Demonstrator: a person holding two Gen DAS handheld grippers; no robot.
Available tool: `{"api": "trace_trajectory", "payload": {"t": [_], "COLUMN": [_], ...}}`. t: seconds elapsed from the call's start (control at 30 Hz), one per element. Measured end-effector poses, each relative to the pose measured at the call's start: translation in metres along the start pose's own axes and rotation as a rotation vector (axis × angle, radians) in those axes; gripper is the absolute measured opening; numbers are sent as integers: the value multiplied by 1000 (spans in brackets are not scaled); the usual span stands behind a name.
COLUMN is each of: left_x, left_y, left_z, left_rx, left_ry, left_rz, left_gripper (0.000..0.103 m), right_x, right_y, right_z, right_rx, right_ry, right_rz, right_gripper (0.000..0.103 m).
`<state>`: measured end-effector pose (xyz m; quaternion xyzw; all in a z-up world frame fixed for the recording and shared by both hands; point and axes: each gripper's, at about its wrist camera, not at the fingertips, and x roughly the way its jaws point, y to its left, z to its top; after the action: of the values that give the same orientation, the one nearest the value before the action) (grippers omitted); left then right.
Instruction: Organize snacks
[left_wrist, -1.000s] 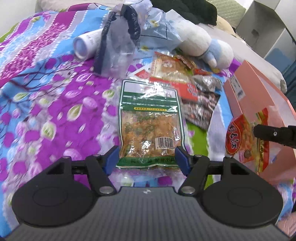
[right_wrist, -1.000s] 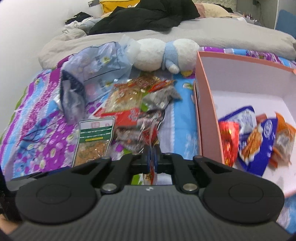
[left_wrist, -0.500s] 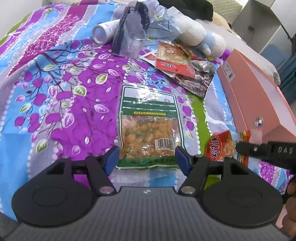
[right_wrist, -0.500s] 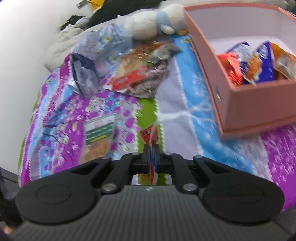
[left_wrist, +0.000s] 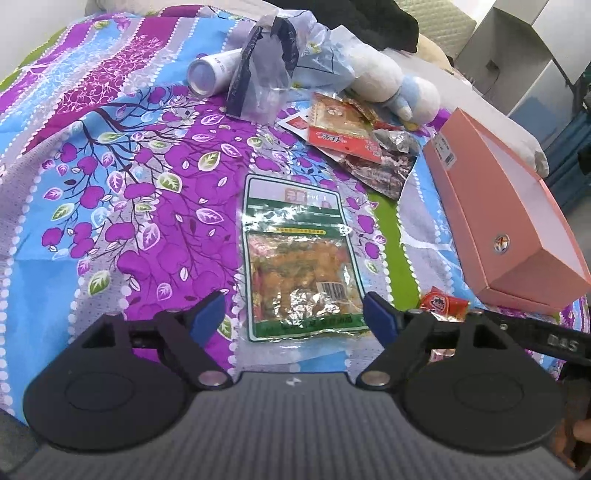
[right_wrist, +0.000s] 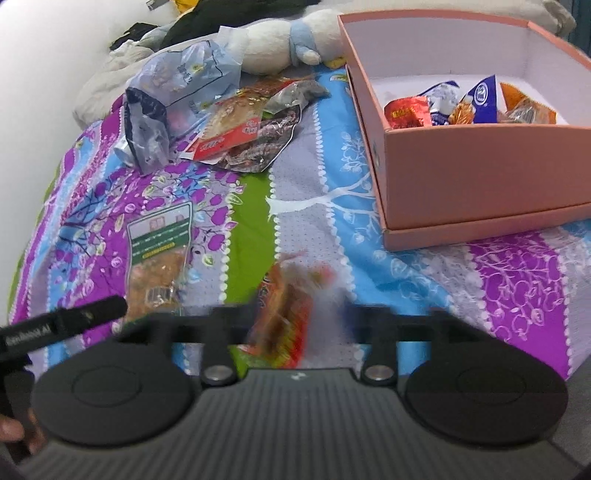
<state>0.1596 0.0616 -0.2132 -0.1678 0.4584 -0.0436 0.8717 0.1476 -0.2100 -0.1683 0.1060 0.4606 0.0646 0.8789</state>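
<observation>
A green-topped snack bag (left_wrist: 299, 258) lies flat on the patterned bedspread. My left gripper (left_wrist: 293, 314) straddles its near end, jaws opening, pads clear of the bag's edges. My right gripper (right_wrist: 295, 317) is blurred with its jaws opening, and a small red snack packet (right_wrist: 284, 317) sits loose between them on the spread. In the left wrist view the same red packet (left_wrist: 443, 304) lies in front of the pink box (left_wrist: 517, 221). The pink box (right_wrist: 480, 177) holds several wrapped snacks (right_wrist: 443, 107).
A pile of snack packets (left_wrist: 351, 129) lies beyond the green bag, with crumpled plastic bags (left_wrist: 266, 74), a white tube (left_wrist: 210, 70) and a white and blue plush toy (left_wrist: 391, 85) behind it. Dark clothing and pillows lie at the back.
My right gripper, shut on the red packet before, came down toward the near bedspread and spread its jaws, leaving the packet loose. My left gripper's jaws widened around the green bag.
</observation>
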Motion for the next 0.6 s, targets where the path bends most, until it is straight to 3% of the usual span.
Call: {"api": "trace_trajectory", "payload": {"t": [0.2, 0.6], "left_x": [9, 33], "left_y": [2, -5], "left_z": [4, 15], "left_rx": [-4, -24], "left_ry": [35, 81], "left_rz": [-26, -4], "left_gripper": [92, 93], "right_x": [-6, -9], "right_y": [4, 22], "right_z": [-7, -15], "right_rx": [-77, -343], "right_ry": [-50, -137], "right_rz": [-13, -14], "right_gripper": [79, 79]}}
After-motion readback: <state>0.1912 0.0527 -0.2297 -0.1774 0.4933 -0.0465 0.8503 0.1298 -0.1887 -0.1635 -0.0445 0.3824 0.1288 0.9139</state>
